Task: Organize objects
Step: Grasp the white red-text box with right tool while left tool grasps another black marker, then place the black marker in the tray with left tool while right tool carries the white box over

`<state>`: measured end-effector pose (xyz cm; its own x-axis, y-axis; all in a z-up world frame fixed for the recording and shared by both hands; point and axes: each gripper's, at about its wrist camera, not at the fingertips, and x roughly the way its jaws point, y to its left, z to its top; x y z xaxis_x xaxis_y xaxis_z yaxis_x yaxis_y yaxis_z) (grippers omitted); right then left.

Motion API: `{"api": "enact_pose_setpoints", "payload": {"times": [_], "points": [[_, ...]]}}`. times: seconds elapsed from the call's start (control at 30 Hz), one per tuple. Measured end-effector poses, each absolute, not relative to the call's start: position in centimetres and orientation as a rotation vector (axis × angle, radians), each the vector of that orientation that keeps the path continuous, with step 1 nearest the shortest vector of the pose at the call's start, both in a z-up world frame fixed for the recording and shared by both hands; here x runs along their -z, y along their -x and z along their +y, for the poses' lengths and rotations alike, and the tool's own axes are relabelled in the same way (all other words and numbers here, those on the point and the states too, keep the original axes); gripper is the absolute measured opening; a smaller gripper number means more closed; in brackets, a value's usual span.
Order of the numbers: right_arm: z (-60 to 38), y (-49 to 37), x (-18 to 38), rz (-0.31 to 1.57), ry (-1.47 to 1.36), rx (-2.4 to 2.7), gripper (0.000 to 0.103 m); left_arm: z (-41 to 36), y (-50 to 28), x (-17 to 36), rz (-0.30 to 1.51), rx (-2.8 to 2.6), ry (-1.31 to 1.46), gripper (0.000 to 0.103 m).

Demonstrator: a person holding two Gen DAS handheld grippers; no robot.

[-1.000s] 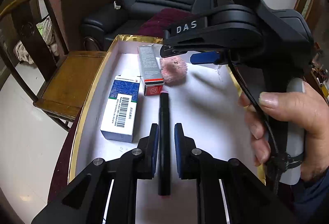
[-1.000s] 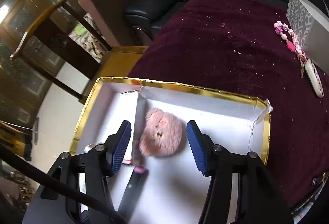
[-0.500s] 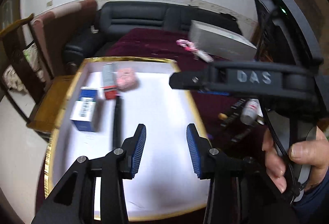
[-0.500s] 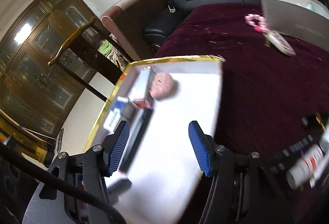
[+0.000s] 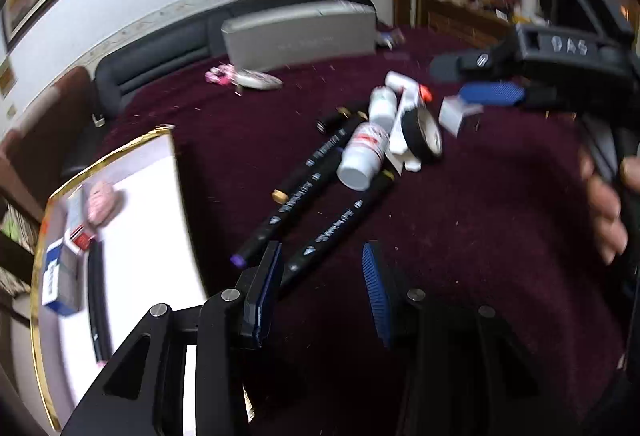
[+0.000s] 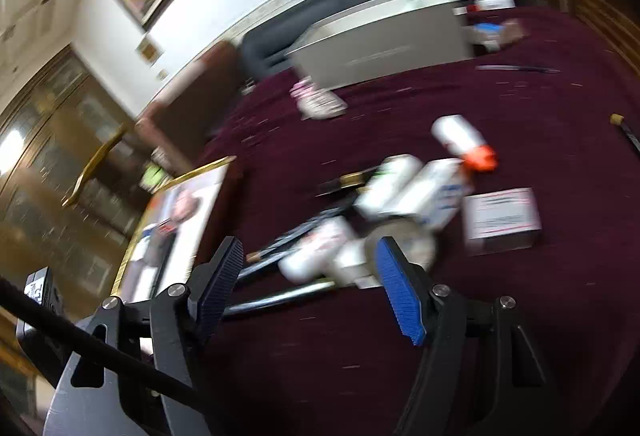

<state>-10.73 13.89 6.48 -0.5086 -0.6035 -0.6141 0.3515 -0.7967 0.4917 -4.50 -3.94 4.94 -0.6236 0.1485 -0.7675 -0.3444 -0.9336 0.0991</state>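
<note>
Nearest, my left gripper [image 5: 320,292] stands part open and empty, while my right gripper [image 6: 308,288], jaws just widened, holds nothing. Beyond them, markers [image 5: 304,187], bottles [image 5: 362,155] and tape [image 5: 420,133] lie unsorted on the cloth [image 5: 480,236]. Farthest, the tray [image 5: 148,236] holds a pen, boxes and a puff: partly done.

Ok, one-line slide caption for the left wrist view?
Open left gripper over black markers and white bottle on maroon cloth; gold-rimmed box at left.
</note>
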Motion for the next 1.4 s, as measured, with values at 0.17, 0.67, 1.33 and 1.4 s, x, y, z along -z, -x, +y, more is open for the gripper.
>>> {"api": "enact_pose_setpoints", "payload": {"times": [0.17,0.67,1.33,1.4], "points": [[18.0,12.4,-5.0,-0.501,-1.081,2.385,0.069,-2.3,6.9,-2.9,0.490,-2.567,1.286,0.035],[22.2,14.6,-2.6,-0.540,-1.231,2.501,0.070,1.9,5.0,-0.7,0.373,-2.498,1.318,0.011],[21.0,13.7,-2.9,-0.318,-1.141,2.661,0.047,0.6,5.0,-1.7,0.157,-2.585,1.209,0.011],[20.9,13.4,-3.5,-0.334,-1.103,2.653,0.047,0.2,4.7,-2.5,0.135,-2.600,1.183,0.011]]}}
